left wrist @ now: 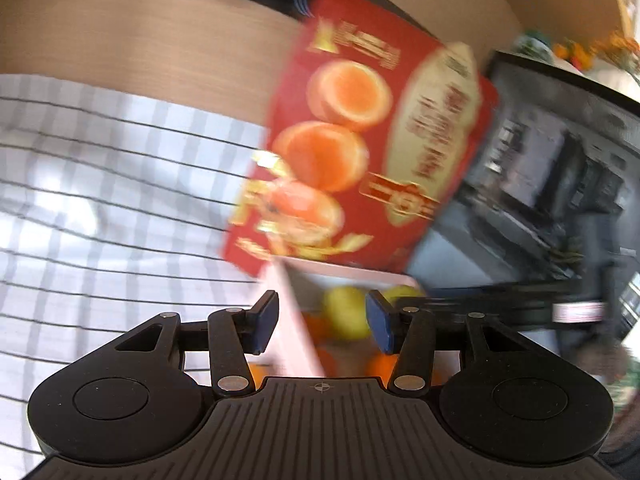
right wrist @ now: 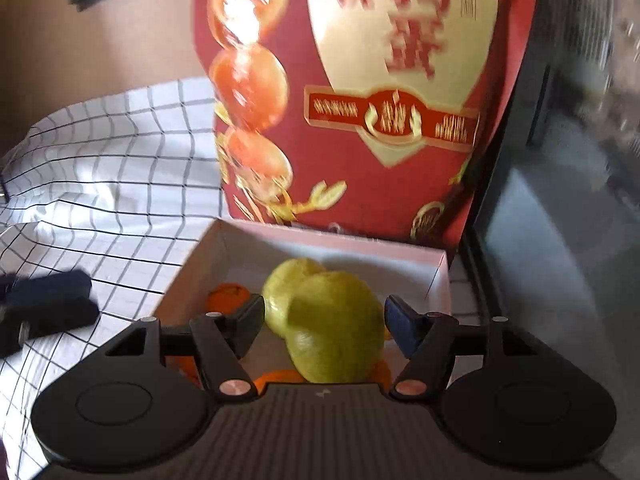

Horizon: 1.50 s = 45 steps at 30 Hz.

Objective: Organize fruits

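A white open box (right wrist: 436, 276) stands on the checked cloth, its red lid (right wrist: 360, 80) with printed oranges raised behind it. Inside lie two yellow-green fruits (right wrist: 336, 328) pressed side by side, with several small oranges (right wrist: 226, 296) around them. My right gripper (right wrist: 326, 328) hangs over the box, open, and the nearer yellow-green fruit sits between its fingers with a gap at the left pad. My left gripper (left wrist: 322, 322) is open above the box's left wall (left wrist: 296, 320), holding nothing. In the left wrist view a yellow fruit (left wrist: 346, 312) and an orange (left wrist: 380, 364) show beyond it.
A white cloth with black checks (left wrist: 100, 200) covers the table left of the box. A dark glass-fronted appliance (right wrist: 560, 220) stands close against the box's right side. A dark blurred shape (right wrist: 44, 308) lies over the cloth at the left of the right wrist view.
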{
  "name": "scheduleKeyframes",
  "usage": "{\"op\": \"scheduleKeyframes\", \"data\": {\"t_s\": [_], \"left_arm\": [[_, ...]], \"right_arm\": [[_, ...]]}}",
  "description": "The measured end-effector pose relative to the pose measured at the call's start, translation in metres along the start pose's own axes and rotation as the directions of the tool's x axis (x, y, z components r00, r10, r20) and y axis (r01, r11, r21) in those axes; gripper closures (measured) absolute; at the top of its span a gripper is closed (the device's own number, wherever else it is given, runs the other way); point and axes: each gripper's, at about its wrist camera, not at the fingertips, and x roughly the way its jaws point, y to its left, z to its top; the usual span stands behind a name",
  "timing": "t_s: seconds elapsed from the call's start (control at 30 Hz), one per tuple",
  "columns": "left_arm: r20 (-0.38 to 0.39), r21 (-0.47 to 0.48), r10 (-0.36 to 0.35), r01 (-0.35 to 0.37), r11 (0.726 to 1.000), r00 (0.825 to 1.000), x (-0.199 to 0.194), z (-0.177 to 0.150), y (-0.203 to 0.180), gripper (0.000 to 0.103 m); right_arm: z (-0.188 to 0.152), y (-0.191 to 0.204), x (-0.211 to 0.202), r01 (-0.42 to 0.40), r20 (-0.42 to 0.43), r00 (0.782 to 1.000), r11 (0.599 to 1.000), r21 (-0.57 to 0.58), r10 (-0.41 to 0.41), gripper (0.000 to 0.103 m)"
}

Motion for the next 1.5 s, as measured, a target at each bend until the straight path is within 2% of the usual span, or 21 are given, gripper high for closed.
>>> {"op": "scheduleKeyframes", "data": {"t_s": [0.1, 0.2, 0.3, 0.4, 0.43, 0.47, 0.57, 0.73, 0.8, 0.97, 1.07, 1.17, 1.27, 1.33, 1.43, 1.5], "left_arm": [[-0.003, -0.044, 0.087, -0.087, 0.995, 0.996, -0.002, -0.007, 0.029, 0.050], [-0.016, -0.098, 0.183, -0.184, 0.978, 0.983, -0.004, -0.019, 0.058, 0.050], [-0.002, -0.117, 0.307, -0.306, 0.945, 0.952, -0.008, -0.030, 0.081, 0.050], [0.034, -0.090, 0.396, -0.392, 0.916, 0.918, -0.013, -0.035, 0.089, 0.050], [0.045, -0.072, 0.409, -0.405, 0.911, 0.912, -0.014, -0.037, 0.089, 0.050], [0.049, -0.060, 0.412, -0.409, 0.911, 0.910, -0.016, -0.038, 0.089, 0.050], [0.040, -0.068, 0.390, -0.387, 0.919, 0.920, -0.019, -0.038, 0.092, 0.050], [0.043, -0.070, 0.374, -0.371, 0.926, 0.926, -0.022, -0.036, 0.087, 0.050], [0.042, -0.074, 0.370, -0.367, 0.927, 0.928, -0.022, -0.036, 0.085, 0.050], [0.044, -0.079, 0.363, -0.359, 0.930, 0.931, -0.025, -0.035, 0.084, 0.050], [0.045, -0.079, 0.366, -0.362, 0.929, 0.930, -0.026, -0.036, 0.084, 0.050], [0.038, -0.075, 0.370, -0.367, 0.927, 0.928, -0.024, -0.037, 0.084, 0.050], [0.029, -0.065, 0.375, -0.372, 0.926, 0.927, -0.021, -0.038, 0.083, 0.050], [0.025, -0.058, 0.374, -0.372, 0.926, 0.927, -0.020, -0.039, 0.083, 0.050], [0.018, -0.045, 0.375, -0.374, 0.926, 0.927, -0.017, -0.041, 0.082, 0.050], [0.009, -0.036, 0.377, -0.376, 0.926, 0.926, -0.014, -0.043, 0.082, 0.050]], "right_arm": [[0.001, 0.011, -0.020, -0.012, 0.037, 0.999, 0.999, -0.044, 0.014, 0.036], [0.005, 0.029, -0.036, -0.046, 0.062, 0.997, 0.994, -0.096, 0.052, 0.036], [0.008, 0.058, -0.046, -0.112, 0.064, 0.990, 0.980, -0.166, 0.124, 0.038], [0.011, 0.095, -0.040, -0.200, -0.019, 0.979, 0.952, -0.233, 0.202, 0.054], [0.009, 0.106, -0.037, -0.214, -0.042, 0.977, 0.944, -0.250, 0.211, 0.055], [0.007, 0.118, -0.033, -0.222, -0.062, 0.975, 0.936, -0.272, 0.213, 0.055], [-0.003, 0.150, -0.012, -0.205, -0.117, 0.978, 0.915, -0.348, 0.174, 0.055], [-0.021, 0.173, 0.023, -0.168, -0.193, 0.976, 0.899, -0.405, 0.095, 0.053], [-0.030, 0.179, 0.028, -0.129, -0.170, 0.984, 0.886, -0.445, 0.058, 0.052], [-0.046, 0.192, 0.033, -0.042, -0.120, 0.992, 0.816, -0.576, -0.033, 0.053], [-0.050, 0.194, 0.030, -0.008, -0.088, 0.995, 0.800, -0.600, -0.056, 0.057], [-0.049, 0.190, 0.024, -0.036, -0.095, 0.995, 0.826, -0.563, -0.022, 0.058], [-0.049, 0.180, 0.009, -0.118, -0.127, 0.990, 0.866, -0.487, 0.064, 0.059], [-0.052, 0.173, -0.002, -0.192, -0.155, 0.978, 0.883, -0.429, 0.138, 0.059], [-0.063, 0.165, -0.021, -0.302, -0.195, 0.950, 0.884, -0.358, 0.245, 0.062], [-0.071, 0.161, -0.035, -0.317, -0.178, 0.946, 0.881, -0.351, 0.269, 0.067]]}}
